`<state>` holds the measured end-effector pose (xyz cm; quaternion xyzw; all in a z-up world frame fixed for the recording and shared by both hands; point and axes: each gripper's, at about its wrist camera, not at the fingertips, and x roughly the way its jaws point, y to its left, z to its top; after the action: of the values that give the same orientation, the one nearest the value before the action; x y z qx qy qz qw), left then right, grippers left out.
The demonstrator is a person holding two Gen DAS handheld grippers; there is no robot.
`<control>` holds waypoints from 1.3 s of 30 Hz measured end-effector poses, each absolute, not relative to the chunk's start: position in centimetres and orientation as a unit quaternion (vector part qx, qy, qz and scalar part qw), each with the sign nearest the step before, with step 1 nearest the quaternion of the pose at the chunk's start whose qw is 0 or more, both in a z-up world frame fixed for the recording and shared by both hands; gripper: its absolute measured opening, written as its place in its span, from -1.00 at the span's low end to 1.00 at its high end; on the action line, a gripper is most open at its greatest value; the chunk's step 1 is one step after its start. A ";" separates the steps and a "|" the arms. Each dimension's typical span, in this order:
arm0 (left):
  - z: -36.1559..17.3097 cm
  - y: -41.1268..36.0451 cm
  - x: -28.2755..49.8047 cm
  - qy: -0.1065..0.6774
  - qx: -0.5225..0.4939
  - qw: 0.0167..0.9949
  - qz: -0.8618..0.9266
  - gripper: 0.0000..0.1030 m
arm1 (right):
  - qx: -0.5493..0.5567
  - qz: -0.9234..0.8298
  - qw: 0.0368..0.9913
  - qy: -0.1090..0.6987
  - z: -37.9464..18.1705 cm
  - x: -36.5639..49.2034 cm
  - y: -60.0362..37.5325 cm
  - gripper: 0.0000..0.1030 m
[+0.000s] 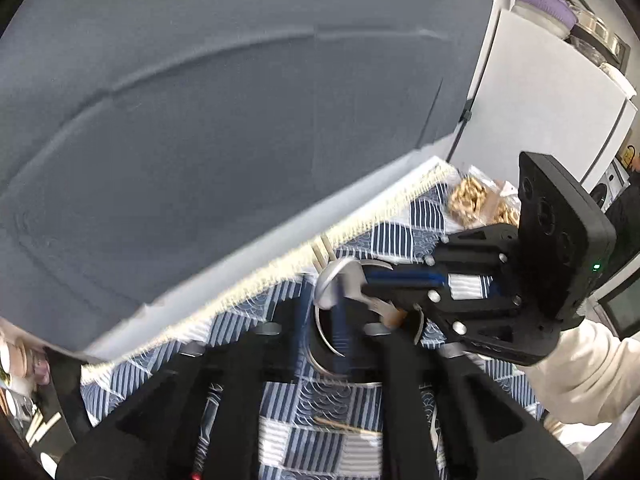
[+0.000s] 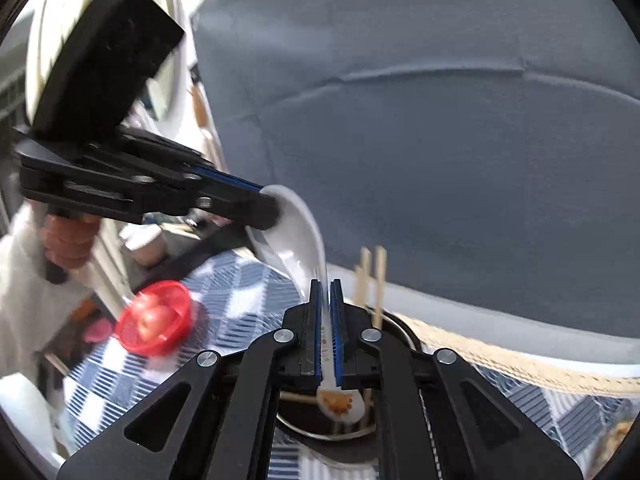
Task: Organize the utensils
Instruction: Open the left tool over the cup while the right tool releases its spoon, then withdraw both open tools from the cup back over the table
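A white ceramic spoon [image 2: 296, 232] hangs tilted over a steel utensil holder [image 2: 400, 330], its decorated handle end low over the holder's mouth. My right gripper [image 2: 328, 292] is shut on the spoon's handle, which runs between the blue pads. My left gripper [image 2: 270, 204] comes in from the left at the spoon's bowl, its jaws apart. In the left wrist view the blurred spoon [image 1: 336, 276] lies between the parted fingers of the left gripper [image 1: 340, 320], and the right gripper [image 1: 372, 284] reaches in from the right above the holder [image 1: 316, 360]. Wooden chopsticks [image 2: 378, 276] stand in the holder.
The holder stands on a blue-and-white checked cloth [image 2: 224, 296] near its fringed far edge. A red bowl with an apple [image 2: 156, 320] sits to the left. A snack bag [image 1: 468, 200] lies at the back right, and a loose chopstick [image 1: 344, 426] lies on the cloth. A grey cushion [image 1: 200, 120] rises behind.
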<state>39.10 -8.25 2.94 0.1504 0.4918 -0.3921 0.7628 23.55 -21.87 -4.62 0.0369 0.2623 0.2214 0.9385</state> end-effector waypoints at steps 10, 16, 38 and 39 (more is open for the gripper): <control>1.1 -5.0 36.7 0.543 0.068 0.775 -0.317 0.71 | 0.070 0.158 0.933 0.315 -7.2 19.3 -28.4 0.67; -1.4 -3.9 33.9 0.567 0.044 0.779 -0.264 0.75 | 0.056 0.077 0.921 0.379 -10.3 17.3 -31.7 0.68; -5.6 -6.7 21.9 0.579 0.093 0.780 -0.220 0.84 | -0.025 0.063 0.866 0.495 -17.6 15.2 -30.2 0.68; -5.9 -6.8 21.5 0.580 0.092 0.779 -0.219 0.84 | -0.026 0.063 0.864 0.498 -17.7 15.2 -30.3 0.68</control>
<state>21.51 -6.76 -5.86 0.0922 0.5797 -0.2195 0.7793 15.20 -30.25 -17.72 -0.0263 0.4981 0.0628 0.8645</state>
